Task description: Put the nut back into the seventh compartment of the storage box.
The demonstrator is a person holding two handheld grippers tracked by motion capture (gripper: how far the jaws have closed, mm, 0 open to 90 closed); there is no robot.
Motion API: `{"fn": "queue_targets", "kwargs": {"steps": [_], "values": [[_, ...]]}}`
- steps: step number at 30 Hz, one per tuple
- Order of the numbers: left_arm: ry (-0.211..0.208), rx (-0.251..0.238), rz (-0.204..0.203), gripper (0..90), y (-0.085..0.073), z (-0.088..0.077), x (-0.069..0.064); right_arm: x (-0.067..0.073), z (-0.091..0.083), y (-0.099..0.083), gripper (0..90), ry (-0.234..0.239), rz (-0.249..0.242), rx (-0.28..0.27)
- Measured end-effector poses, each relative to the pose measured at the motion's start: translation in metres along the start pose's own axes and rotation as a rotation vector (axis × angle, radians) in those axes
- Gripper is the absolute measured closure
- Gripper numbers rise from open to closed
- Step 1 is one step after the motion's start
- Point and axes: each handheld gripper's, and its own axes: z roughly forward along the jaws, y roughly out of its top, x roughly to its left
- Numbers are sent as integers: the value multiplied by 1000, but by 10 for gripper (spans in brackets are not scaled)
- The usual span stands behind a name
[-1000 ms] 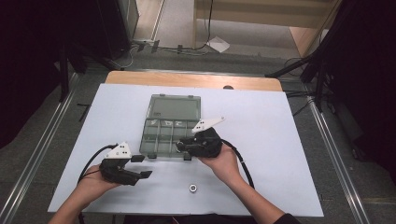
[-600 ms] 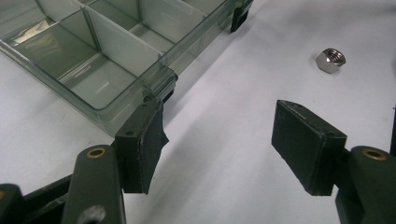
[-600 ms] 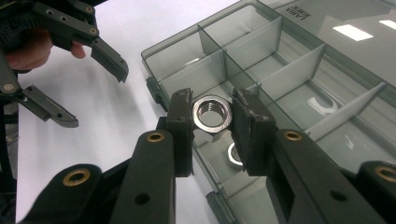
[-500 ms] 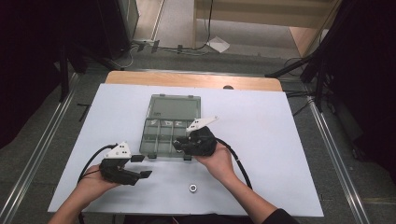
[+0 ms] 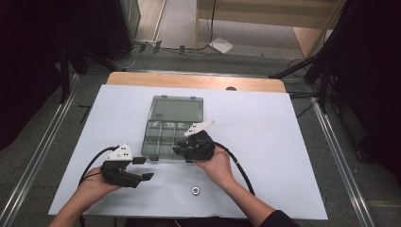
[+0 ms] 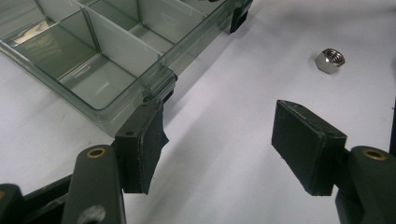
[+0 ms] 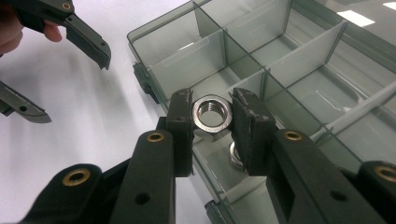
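lab test bench: white-covered table (image 5: 283, 142), aluminium rails (image 5: 338, 151), floor cables (image 5: 198, 49), dark curtains (image 5: 33, 56).

A white sheet (image 5: 283, 142) is spread across the worktop (image 5: 198, 81), whose wooden edge is seen at the top of the frame. A white scrap of paper (image 5: 221, 45) is seen on the grey floor (image 5: 179, 28) beyond. Cables (image 5: 302, 71) are trailed at upper right, metal rails (image 5: 338, 151) down both sides.
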Motion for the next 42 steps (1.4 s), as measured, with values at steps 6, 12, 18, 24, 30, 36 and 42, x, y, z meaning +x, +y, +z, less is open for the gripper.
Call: {"fn": "queue_targets", "kwargs": {"steps": [6, 12, 18, 24, 30, 36, 42], "values": [[-2, -15, -3, 344, -1, 1, 0, 1, 3, -1, 708, 2, 9, 7], [-2, -16, -2, 343, -1, 1, 0, 2, 3, -2, 675, -2, 5, 8], [1, -18, -6, 344, -1, 0, 0, 2, -3, -1, 579, 17, 13, -11], [-3, -14, -2, 344, -1, 0, 0, 1, -9, -5, 480, 59, 11, -21], [0, -15, -5, 344, 0, 0, 1, 7, -12, -10, 397, 49, -36, -21], [1, -15, -5, 344, 0, -1, 1, 13, -20, -13, 375, 62, -58, -31], [0, -18, -7, 343, -1, 0, 1, 13, -30, -18, 356, 92, -53, -43]]}}
